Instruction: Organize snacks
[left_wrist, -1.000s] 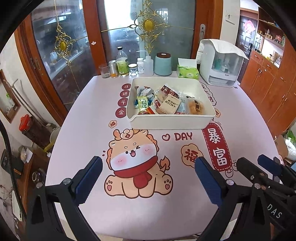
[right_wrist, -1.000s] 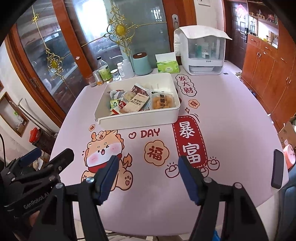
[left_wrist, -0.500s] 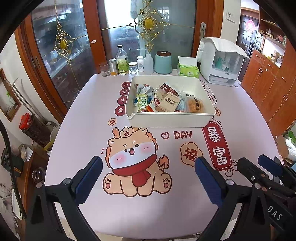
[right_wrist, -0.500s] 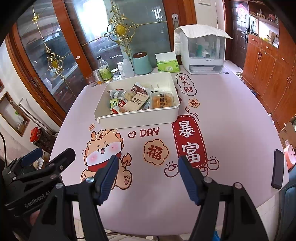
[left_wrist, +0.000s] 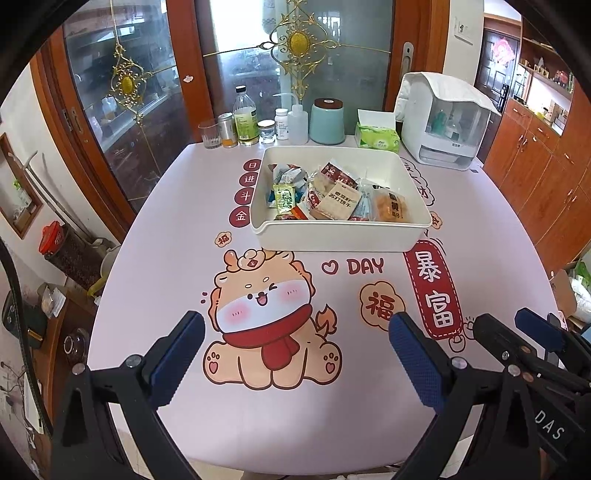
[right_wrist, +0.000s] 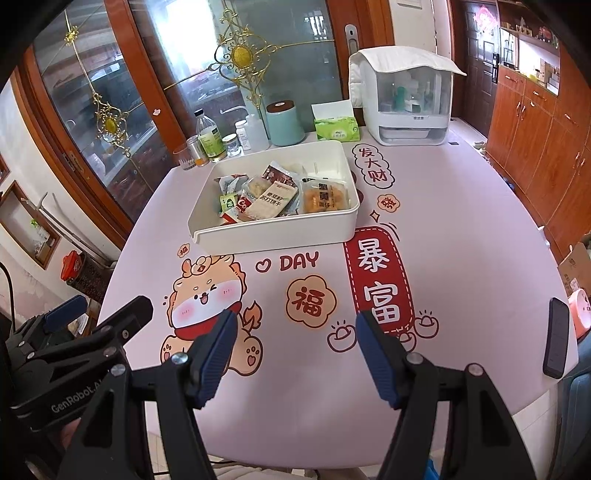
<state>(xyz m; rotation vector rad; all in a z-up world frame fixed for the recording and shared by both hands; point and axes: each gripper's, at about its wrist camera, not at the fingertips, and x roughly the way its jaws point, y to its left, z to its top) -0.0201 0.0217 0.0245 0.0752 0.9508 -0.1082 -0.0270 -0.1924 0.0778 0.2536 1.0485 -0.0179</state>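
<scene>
Assorted wrapped snack packets (left_wrist: 334, 197) lie heaped inside the white rectangular plastic tray (left_wrist: 332, 236) at the far middle of the pink cartoon-print surface (left_wrist: 166, 266). Left gripper (left_wrist: 295, 350) and right gripper (right_wrist: 293, 352): jaws spread wide, empty, well short of the tray. Fits either sorting ahead or packets already gathered. Against a second ago, both views sit slightly nearer the tray.

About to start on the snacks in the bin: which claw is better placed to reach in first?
Little in it, but probably the left claw. Both are open, empty and back near the table's front edge. In its view the white bin lies almost straight ahead; in the right claw's view it sits off to the left.
</scene>
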